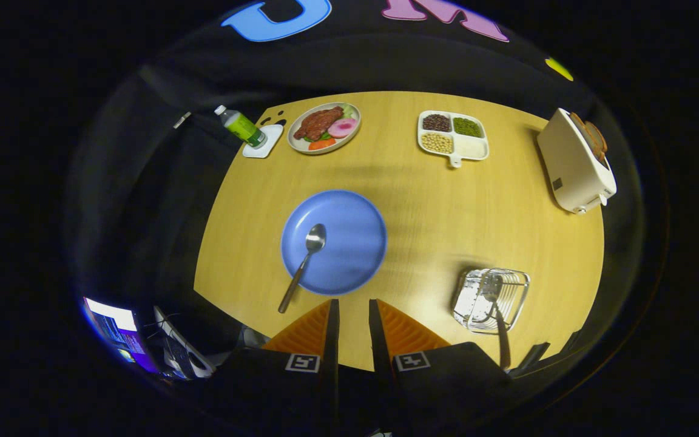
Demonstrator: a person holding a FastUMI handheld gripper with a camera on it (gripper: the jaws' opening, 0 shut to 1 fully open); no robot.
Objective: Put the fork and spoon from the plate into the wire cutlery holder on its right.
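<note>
Table (446, 212) viewed from above, with the gripper (352, 315) held over its near edge.

A wooden tabletop is seen, bearing, in descending size: a white toaster (574, 164) at the far right with bread in its slots; a blue plate (349, 243) just ahead of the fingers; a wire cutlery holder (495, 297) to the plate's right, near the right finger, in which the fork (498, 315) is already lodged, handle projecting towards the near edge; a plate of food (324, 127) and a divided tray of beans (452, 136) at the far side; a bottle (241, 126) lying on a white coaster (264, 142). The spoon (304, 264) is found with its bowl on the blue plate and its handle overhanging the rim. The gripper's fingers are set a narrow gap apart, and nothing is held between them.
</note>
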